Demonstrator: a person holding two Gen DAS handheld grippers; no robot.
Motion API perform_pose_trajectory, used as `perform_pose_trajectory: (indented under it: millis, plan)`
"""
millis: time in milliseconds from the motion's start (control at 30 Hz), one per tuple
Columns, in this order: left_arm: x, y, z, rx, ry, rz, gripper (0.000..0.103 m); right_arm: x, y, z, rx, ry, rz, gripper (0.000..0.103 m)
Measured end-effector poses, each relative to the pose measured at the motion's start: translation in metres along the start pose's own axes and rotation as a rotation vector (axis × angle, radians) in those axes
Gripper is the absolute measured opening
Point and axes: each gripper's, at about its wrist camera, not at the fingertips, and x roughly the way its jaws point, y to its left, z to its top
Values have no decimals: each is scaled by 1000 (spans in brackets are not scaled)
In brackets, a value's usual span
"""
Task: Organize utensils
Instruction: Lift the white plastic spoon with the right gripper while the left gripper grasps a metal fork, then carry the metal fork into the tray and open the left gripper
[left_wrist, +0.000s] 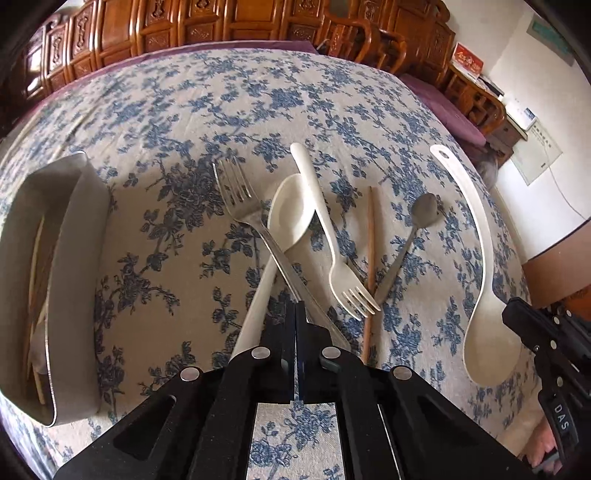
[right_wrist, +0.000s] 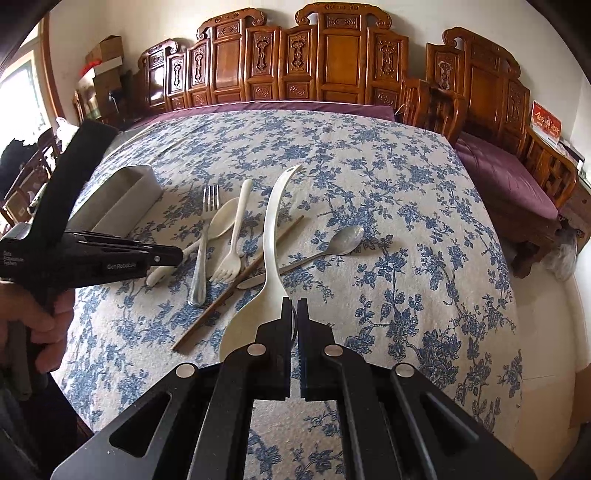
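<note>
My right gripper is shut on the bowl end of a large white rice paddle, its handle pointing away; it also shows in the left wrist view. My left gripper is shut and empty, just above the handles of a metal fork and a white spoon. A white plastic fork, a wooden chopstick and a small metal spoon lie beside them. A metal utensil box holding several utensils stands at the left.
The table has a blue floral cloth. Carved wooden chairs and a bench with a purple cushion surround it. The left gripper's body shows in the right view.
</note>
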Motion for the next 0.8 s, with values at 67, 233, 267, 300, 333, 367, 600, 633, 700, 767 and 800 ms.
perform_pose_trajectory:
  millis: [67, 233, 267, 300, 333, 367, 600, 633, 700, 767, 800]
  plan:
    - [3, -1, 2, -5, 6, -4, 0, -6, 3, 0, -9, -5, -4, 4]
    - [18, -11, 8, 19, 14, 35, 22, -16, 1, -2, -2, -1, -25, 4]
    - [24, -12, 10, 23, 25, 61, 24, -17, 0, -3, 0, 0, -26, 4]
    - [28, -13, 11, 23, 35, 72, 24, -18, -2, -4, 5, 1, -29, 4]
    - [28, -15, 13, 31, 14, 79, 28, -18, -3, -5, 6, 3, -30, 4]
    - [31, -17, 14, 37, 16, 90, 29, -18, -5, -6, 8, 4, -31, 4]
    - [39, -27, 18, 90, -13, 189, 18, -14, -5, -8, 14, 9, -25, 4]
    - [38, -24, 18, 81, -11, 182, 16, -15, -3, -9, 12, 9, -23, 4]
    - [35, -19, 18, 68, -3, 176, 11, -14, 0, -8, 5, 8, -22, 4]
    - [31, -13, 15, 56, 7, 161, 7, -14, 4, -8, 1, 8, -23, 4]
    - [28, -9, 12, 52, 10, 131, 7, -15, 6, -7, 0, 8, -22, 4]
